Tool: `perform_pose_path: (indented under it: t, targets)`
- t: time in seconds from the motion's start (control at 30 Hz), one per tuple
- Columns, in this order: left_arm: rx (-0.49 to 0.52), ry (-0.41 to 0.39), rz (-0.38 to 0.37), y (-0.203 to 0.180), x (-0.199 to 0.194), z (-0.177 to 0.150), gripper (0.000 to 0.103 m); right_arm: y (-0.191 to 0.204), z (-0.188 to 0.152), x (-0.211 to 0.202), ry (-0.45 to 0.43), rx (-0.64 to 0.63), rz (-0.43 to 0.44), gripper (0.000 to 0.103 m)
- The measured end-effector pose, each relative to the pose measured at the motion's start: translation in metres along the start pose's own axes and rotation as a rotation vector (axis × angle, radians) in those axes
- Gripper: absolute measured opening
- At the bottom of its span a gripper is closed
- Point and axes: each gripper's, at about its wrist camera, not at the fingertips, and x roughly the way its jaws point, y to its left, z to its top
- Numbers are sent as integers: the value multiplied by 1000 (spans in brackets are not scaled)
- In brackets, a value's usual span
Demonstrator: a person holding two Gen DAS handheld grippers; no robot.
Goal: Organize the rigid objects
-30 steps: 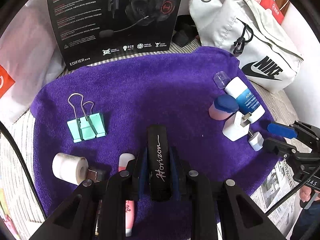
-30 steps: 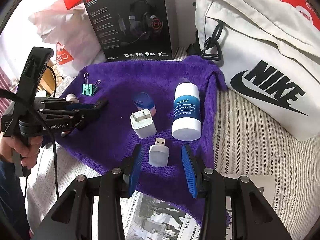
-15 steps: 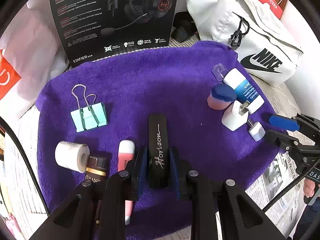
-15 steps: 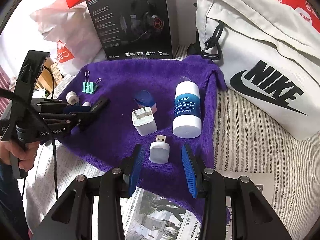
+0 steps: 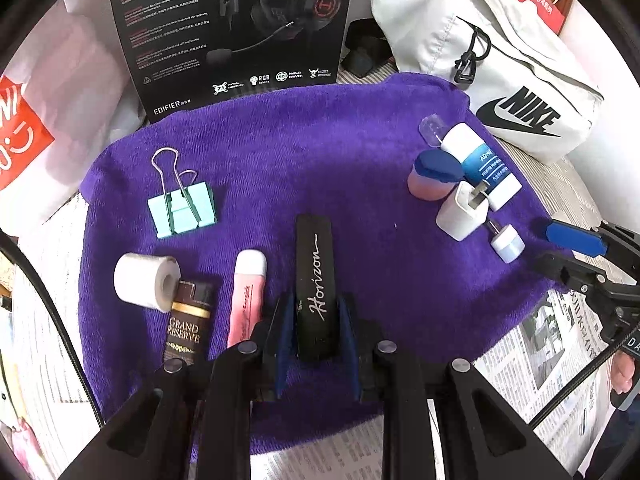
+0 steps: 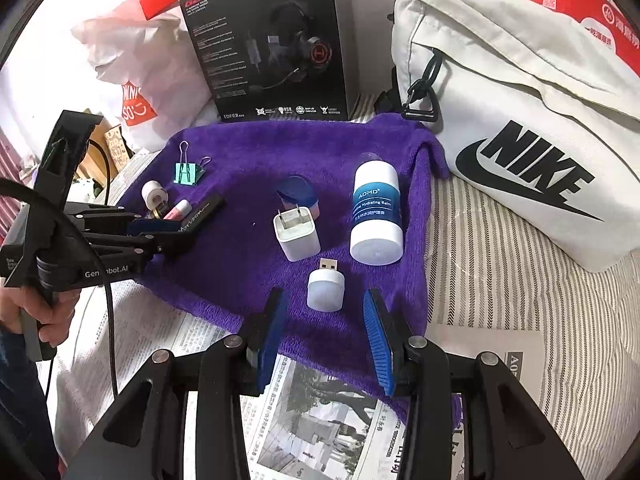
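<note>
From the left wrist camera, the left gripper (image 5: 316,340) has its blue pads pinching the near end of a slim black case (image 5: 314,280) with "Horizon" written along it, and the case sticks out forward from the jaws over the purple towel (image 5: 304,168). Just to the left of the jaws lie a pink tube (image 5: 246,292), a brown "Grand Reserve" sachet (image 5: 186,324) and a white roll of tape (image 5: 144,280), all close together. Further ahead and left sits a mint binder clip (image 5: 182,208). Well off to the right is a second cluster: a blue-capped pot (image 5: 434,172), a white plug adapter (image 5: 462,212) and a white-and-blue balm tube (image 5: 482,168). I'd judge the step in hand is carrying the black case to join the row at the left. Next it wants lowering flat beside the pink tube without knocking it, then letting go.

From the right wrist camera, the right gripper (image 6: 326,340) stands spread, holding nothing, with a small white USB light (image 6: 326,284) just ahead of and between its pads, not touched. Beyond it are the plug adapter (image 6: 296,236) and balm tube (image 6: 376,216). The left gripper (image 6: 176,232) shows far to the left, clamped on the case. This one looks set to advance and close on the USB light.
</note>
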Motion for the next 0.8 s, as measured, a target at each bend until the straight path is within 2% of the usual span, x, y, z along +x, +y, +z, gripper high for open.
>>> perform_pose_path:
  t: [0.07,0.8]
  targets:
    - [-1,-3,-2,0,0,1,26,-1,-1,-1,-1,10,8,40]
    - [-2,-37,-3,-3,-26,-8,26,7,-9,-19,-25,-2,8,40]
